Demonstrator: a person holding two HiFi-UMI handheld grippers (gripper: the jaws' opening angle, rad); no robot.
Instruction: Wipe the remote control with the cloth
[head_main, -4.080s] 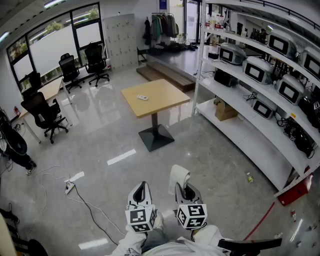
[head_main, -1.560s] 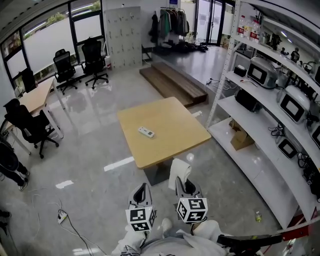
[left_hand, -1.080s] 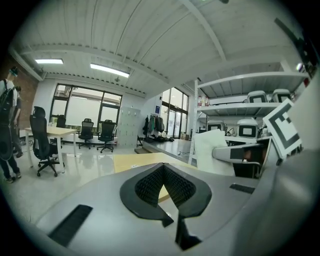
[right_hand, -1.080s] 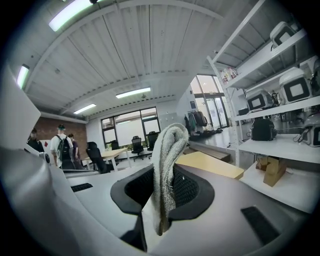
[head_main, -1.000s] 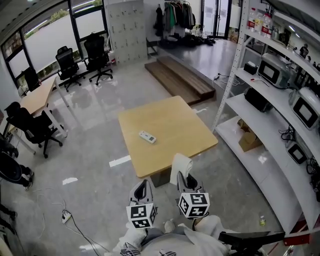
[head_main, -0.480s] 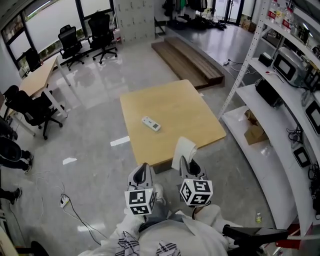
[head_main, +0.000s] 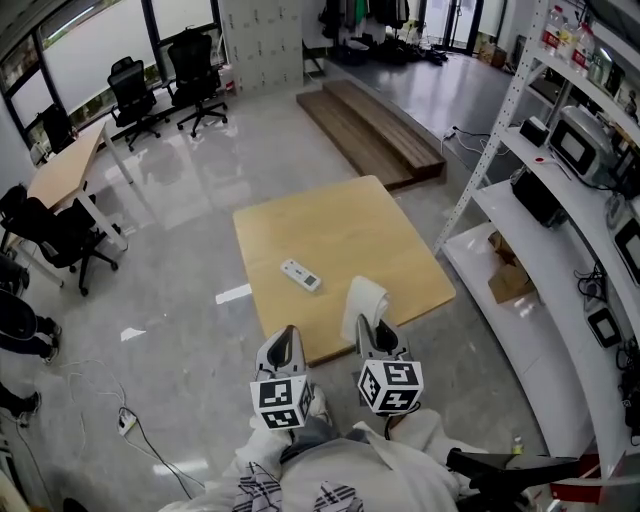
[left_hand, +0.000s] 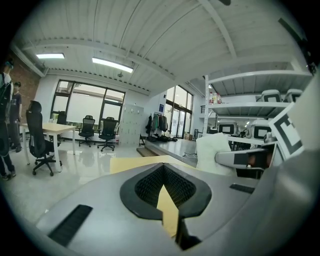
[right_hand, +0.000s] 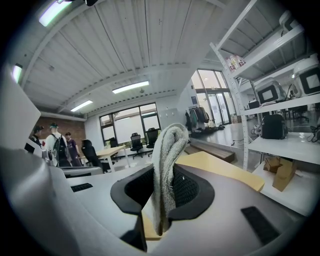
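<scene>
**Cloth clamped, remote waiting on the table**

A glossy grey floor (head_main: 170, 210) is spreading through an open office, and a square table (head_main: 390, 225) with a smooth, pale wood top is standing in the middle of it. The remote control (head_main: 300, 275), a slim white rectangular bar, is lying flat on the table toward 7 o'clock of the top's centre. Its long axis is running from 10 to 4 o'clock, and nothing is touching it.

The cloth (head_main: 362, 300) is sitting at about 4 o'clock from the remote, clear of it. It is a folded, off-white strip with a looped, towel-like nap, standing upright with a rounded top. The right gripper (head_main: 370, 332) is pinching its lower end, with the jaws closed tight against the fabric. The left gripper (head_main: 285, 345) is hanging just beside it at 9 o'clock, its ribbed black pads pressed together with nothing between them.

Both grippers are pointing toward 12 o'clock, close to level, with their tips over the table's near edge. Their black-and-white marker cubes are facing up, and pale sleeves (head_main: 420, 455) are showing behind them.

White metal shelving (head_main: 560, 250) loaded with boxy appliances is lining the 3 o'clock side. A dark wooden step (head_main: 370, 120) is lying at 12 o'clock, and black office chairs (head_main: 190, 65) are standing at 11 o'clock.
</scene>
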